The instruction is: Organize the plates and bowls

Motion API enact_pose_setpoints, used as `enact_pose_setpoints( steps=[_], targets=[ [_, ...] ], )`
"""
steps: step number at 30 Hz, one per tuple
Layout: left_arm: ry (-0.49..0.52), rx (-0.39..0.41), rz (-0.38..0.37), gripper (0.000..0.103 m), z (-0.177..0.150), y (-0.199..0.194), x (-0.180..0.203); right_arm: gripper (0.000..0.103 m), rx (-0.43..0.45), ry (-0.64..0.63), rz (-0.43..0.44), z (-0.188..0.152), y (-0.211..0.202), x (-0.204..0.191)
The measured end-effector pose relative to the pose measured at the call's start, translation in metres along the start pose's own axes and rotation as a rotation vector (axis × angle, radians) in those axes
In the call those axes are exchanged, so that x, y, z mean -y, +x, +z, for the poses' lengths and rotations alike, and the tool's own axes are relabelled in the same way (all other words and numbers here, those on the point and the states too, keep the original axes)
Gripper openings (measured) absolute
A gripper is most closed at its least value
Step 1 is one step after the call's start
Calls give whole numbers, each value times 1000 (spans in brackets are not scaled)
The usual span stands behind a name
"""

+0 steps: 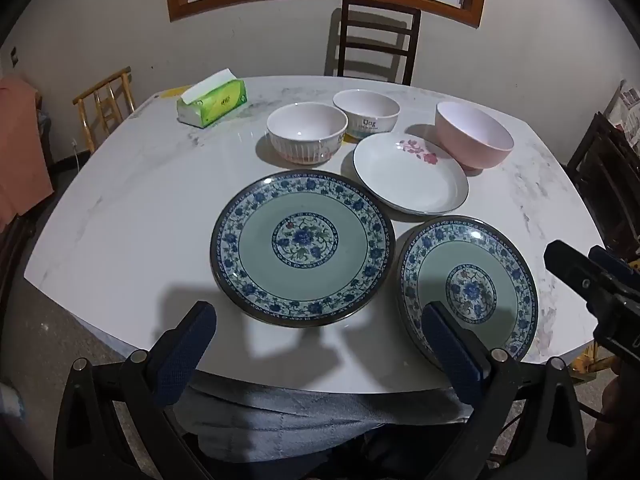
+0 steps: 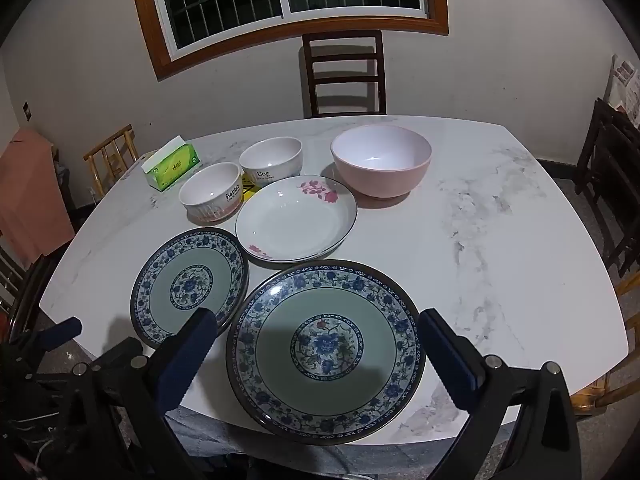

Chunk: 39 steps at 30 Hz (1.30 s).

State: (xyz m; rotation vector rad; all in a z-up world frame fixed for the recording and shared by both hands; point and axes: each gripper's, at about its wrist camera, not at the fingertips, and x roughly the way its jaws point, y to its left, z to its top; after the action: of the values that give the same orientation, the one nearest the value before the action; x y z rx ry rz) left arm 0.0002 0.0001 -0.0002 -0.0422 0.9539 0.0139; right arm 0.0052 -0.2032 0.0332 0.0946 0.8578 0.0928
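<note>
Two blue-patterned plates lie near the table's front edge: the left one (image 1: 303, 246) (image 2: 188, 286) and the right one (image 1: 468, 286) (image 2: 325, 344). Behind them sit a white plate with pink flowers (image 1: 410, 174) (image 2: 296, 218), a striped "Rabbit" bowl (image 1: 307, 132) (image 2: 211, 192), a white "Dog" bowl (image 1: 366, 112) (image 2: 271, 160) and a pink bowl (image 1: 474, 134) (image 2: 381, 160). My left gripper (image 1: 320, 322) is open and empty above the front edge, by the left plate. My right gripper (image 2: 316, 328) is open and empty over the right plate; it also shows at the right in the left wrist view (image 1: 576, 264).
A green tissue box (image 1: 212, 102) (image 2: 171, 168) stands at the table's (image 2: 500, 240) back left. A dark chair (image 2: 344, 74) stands behind the table, a bamboo chair (image 2: 110, 156) at its left, dark furniture (image 2: 612, 184) at its right.
</note>
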Motion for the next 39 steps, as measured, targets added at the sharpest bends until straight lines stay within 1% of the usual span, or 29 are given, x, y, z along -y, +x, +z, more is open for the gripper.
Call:
enact_pose_setpoints(
  steps=[2,5,8,9,13,14,16,39],
  targets=[
    [1,-11,-6,102,0,0,0,102,2,0,2,0,0,1],
    [0,6,-14,102,-1,-4,0,102,1,-4,3,0,2,1],
    [1,14,-20,101,-12,0,2,102,1,-11,5,1,0,-5],
    [8,-13,-1,101,-5,0,6,102,2,-14,7,1,0,-6],
    [6,-14,20,100,-11,5,14,102,1,-18,12,0,1,-9],
    [4,-28,3,100,-7,9,7,102,0,-11,18,0,3,-5],
    [2,-34,-4,100,-7,10,5,102,1,-14,20,-1,2,-6],
    [-8,-48,8,100,-6,15,0,102,-6,-18,45,-8,6,-12]
  ],
)
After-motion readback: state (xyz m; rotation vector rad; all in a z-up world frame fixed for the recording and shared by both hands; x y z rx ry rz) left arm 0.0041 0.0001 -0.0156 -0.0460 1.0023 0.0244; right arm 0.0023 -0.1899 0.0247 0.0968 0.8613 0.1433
